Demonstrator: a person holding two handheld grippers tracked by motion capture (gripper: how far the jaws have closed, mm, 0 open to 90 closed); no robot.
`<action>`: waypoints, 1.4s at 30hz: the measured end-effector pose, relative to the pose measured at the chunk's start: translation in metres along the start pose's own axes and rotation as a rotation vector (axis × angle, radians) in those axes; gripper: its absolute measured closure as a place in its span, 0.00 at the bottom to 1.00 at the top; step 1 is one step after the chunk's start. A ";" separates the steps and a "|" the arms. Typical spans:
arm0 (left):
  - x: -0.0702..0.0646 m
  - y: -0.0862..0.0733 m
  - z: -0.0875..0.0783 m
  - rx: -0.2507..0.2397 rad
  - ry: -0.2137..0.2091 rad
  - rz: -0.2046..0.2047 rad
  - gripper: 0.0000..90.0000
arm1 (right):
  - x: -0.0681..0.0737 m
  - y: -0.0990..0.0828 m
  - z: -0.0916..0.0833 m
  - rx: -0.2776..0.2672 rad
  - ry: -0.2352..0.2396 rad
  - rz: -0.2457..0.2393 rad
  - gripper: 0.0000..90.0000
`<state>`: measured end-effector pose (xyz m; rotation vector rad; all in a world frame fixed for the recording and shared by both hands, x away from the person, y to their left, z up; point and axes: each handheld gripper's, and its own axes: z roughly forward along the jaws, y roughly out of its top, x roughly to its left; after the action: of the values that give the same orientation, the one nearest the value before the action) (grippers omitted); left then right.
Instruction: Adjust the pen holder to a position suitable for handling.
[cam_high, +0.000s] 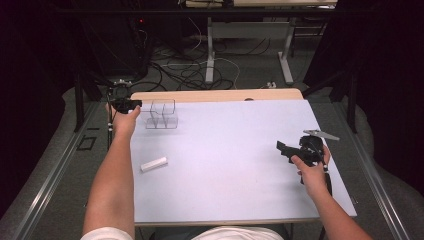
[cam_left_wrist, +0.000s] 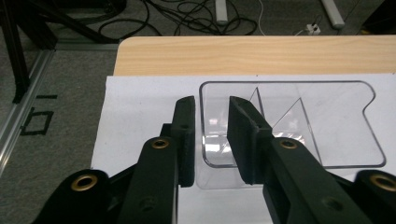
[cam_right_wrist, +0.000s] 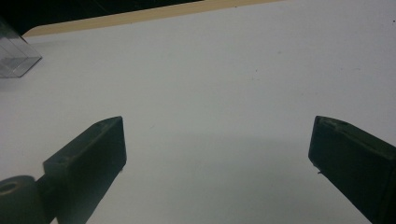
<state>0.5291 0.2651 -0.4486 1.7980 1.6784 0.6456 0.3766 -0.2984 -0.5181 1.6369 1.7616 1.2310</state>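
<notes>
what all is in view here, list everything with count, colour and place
clear box: 1, see-through plastic with inner dividers, far left of the sheet; its near wall stands between the left gripper's jaws
white stick: 1, white, lying flat on the sheet's left side, nearer the person than the box
sheet: 1, white, covering most of the table
table: 1, light wood, a strip showing past the sheet's far edge
cables: several, black and white, on the floor beyond the table
left gripper: 1, black, at the box's left end, jaws narrow with the wall between them
right gripper: 1, black with a grey plate, over the sheet's right side, jaws wide apart, nothing between them
forearms: 2, coming in from the bottom edge
</notes>
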 end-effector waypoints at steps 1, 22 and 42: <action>0.000 0.000 0.001 0.001 -0.004 -0.002 0.82 | 0.000 0.000 0.000 0.000 0.000 0.000 0.04; 0.000 -0.011 0.014 0.036 0.015 0.008 0.97 | 0.002 -0.001 0.001 0.008 0.011 0.007 0.05; -0.005 -0.012 0.009 0.064 0.008 -0.052 0.99 | 0.004 -0.002 0.003 0.017 0.022 -0.002 0.05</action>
<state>0.5264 0.2594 -0.4634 1.7910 1.7638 0.5837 0.3768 -0.2932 -0.5198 1.6359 1.7911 1.2412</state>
